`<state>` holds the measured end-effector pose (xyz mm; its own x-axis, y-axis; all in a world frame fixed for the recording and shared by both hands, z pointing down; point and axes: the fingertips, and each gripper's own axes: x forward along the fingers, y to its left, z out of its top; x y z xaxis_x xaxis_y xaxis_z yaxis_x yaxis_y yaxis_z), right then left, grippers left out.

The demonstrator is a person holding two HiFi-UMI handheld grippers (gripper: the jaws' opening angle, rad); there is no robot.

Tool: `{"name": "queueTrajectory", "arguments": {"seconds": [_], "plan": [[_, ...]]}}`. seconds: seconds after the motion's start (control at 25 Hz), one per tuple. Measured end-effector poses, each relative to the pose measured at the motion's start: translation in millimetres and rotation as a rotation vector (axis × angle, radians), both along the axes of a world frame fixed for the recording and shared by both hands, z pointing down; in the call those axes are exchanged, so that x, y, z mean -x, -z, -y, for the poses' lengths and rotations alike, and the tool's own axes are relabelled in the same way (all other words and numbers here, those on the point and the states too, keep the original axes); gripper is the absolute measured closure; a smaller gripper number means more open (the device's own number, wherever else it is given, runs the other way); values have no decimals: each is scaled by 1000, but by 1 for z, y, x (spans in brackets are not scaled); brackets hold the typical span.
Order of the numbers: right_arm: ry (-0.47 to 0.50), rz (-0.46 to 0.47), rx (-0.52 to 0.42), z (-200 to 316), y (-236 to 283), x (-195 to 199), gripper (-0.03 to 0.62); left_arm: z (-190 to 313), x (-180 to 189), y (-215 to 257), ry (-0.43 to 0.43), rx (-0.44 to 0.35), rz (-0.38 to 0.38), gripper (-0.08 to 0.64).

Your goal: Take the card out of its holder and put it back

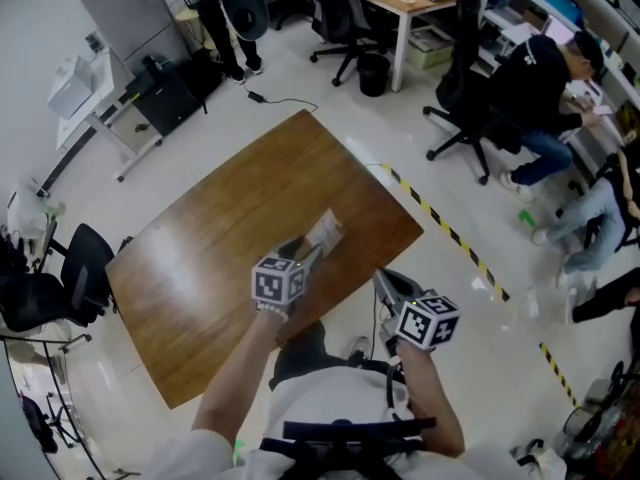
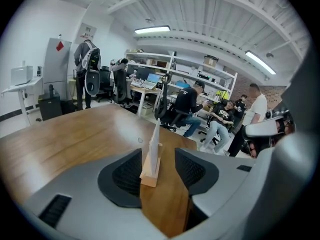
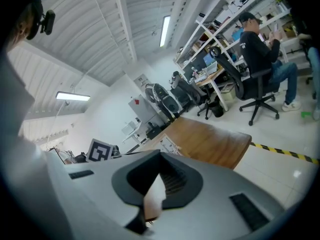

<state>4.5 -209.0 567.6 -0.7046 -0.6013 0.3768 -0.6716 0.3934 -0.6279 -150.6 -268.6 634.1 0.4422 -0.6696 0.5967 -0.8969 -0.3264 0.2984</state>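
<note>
A pale card (image 1: 325, 230) stands upright in a small wooden holder (image 1: 312, 251) near the front edge of the brown table (image 1: 210, 258). In the left gripper view the card (image 2: 154, 141) rises from the holder (image 2: 149, 175) between the two jaws. My left gripper (image 2: 157, 157) is open around it, with a gap showing on both sides of the card. From the head view, the left gripper (image 1: 304, 257) reaches the holder from the near side. My right gripper (image 1: 386, 286) hangs off the table's front right edge. Its jaws (image 3: 159, 175) are shut and hold nothing.
Yellow-and-black floor tape (image 1: 455, 238) runs past the table's right corner. People sit on office chairs (image 1: 470, 133) at desks to the back right. A black chair (image 1: 60, 288) stands by the table's left end, and a white cart (image 1: 110, 118) is at the back left.
</note>
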Motion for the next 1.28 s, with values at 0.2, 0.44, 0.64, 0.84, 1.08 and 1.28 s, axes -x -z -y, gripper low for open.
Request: {"name": "queueTrajectory", "arguments": {"seconds": [0.2,0.44,0.64,0.84,1.08,1.28], "plan": [[-19,-13,6,5,-2,-3,588,15,-2,-15,-40,30,-19,351],[-27,-14,15,11,-4,-4,588,25,-16,-27,-78,44,-31,351],[-39,-14,17,12,-7,-7,588,31,-21,-34,-97,36,-19,366],[-55,-19,23,12,-8,-11,588,35,-24,-39,-108,45,-11,394],[-76,-21,28,14,-13,-21,588,41,-27,-44,-115,42,-2,425],[-88,-19,35,13,-16,-25,588,40,-30,-48,-127,49,6,437]]}}
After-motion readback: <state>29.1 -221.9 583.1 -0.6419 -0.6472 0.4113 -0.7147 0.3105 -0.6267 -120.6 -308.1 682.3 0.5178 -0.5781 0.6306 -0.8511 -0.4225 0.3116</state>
